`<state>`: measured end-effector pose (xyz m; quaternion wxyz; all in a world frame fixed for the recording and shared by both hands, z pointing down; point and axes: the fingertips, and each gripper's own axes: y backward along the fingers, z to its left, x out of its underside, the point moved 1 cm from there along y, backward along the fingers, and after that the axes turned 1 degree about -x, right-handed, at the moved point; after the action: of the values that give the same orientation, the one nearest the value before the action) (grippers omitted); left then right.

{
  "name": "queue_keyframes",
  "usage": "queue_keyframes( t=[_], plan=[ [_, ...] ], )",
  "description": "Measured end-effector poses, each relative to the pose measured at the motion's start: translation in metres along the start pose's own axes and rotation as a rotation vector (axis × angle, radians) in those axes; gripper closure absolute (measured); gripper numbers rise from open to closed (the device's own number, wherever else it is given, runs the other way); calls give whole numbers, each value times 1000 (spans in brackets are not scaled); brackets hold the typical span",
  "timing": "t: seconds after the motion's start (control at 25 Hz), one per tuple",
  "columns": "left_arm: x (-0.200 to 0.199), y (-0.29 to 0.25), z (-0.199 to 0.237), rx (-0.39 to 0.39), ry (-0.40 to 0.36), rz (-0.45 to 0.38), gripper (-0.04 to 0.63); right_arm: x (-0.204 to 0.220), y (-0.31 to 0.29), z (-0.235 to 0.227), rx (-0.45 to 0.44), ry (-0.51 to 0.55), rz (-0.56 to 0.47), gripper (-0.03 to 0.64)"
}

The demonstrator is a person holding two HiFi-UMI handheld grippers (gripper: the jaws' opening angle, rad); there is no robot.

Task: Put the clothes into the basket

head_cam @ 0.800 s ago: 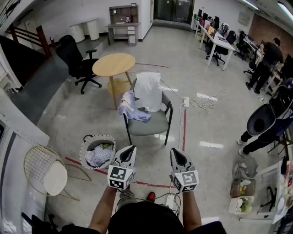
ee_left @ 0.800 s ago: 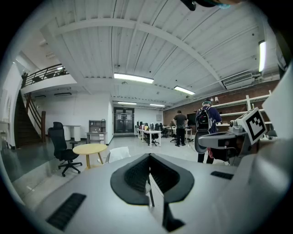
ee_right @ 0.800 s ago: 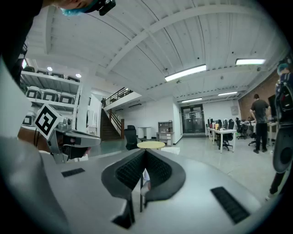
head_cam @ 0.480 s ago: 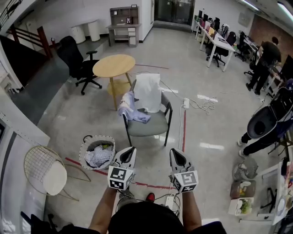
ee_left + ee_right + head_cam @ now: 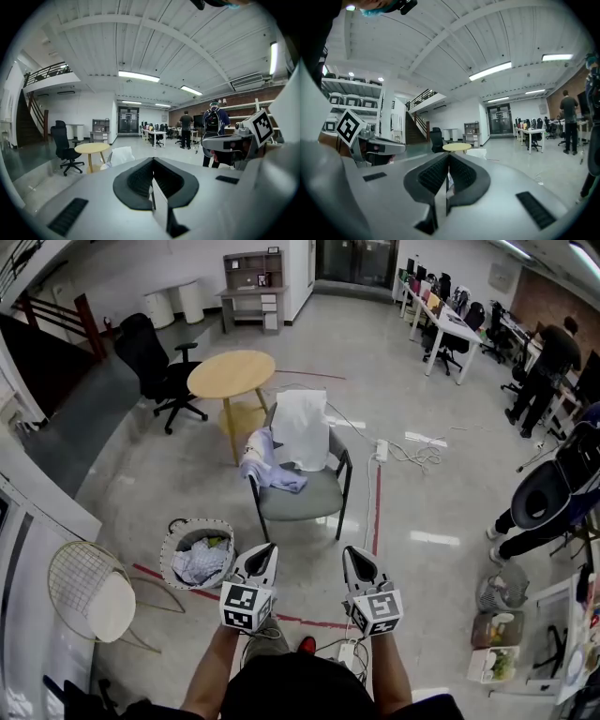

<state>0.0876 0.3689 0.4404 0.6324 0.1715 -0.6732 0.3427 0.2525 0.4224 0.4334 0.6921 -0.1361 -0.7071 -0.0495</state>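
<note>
Now, left gripper [image 5: 269, 547] and right gripper [image 5: 350, 552] bottom centre, fingers pressed together, empty, clothes [image 5: 301, 427] on chair [image 5: 314, 493], basket [image 5: 166, 557] lower left.

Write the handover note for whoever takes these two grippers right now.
Left gripper: shut, empty. Right gripper: shut, empty. Both are held out ahead of the person, touching nothing.
Round woven laundry basket: on the floor at front left, with a pile of crumpled clothes inside.
Grey padded chair: ahead, with a white garment draped over its back and a pale purple garment hanging over its left side.
Done: some clothes are in the basket.
Left: both garments on the chair.
</note>
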Motion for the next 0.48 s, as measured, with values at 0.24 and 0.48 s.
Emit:
queue_keyframes(
  t=[0.24,0.48],
  plan=[
    [-3,-31,27,-4,7,7,588,1,-41,-12,-17,1,14,589],
    [-14,-71,81,-12,19,19,588,-10,-110,-15,-42,9,23,589]
  ],
)
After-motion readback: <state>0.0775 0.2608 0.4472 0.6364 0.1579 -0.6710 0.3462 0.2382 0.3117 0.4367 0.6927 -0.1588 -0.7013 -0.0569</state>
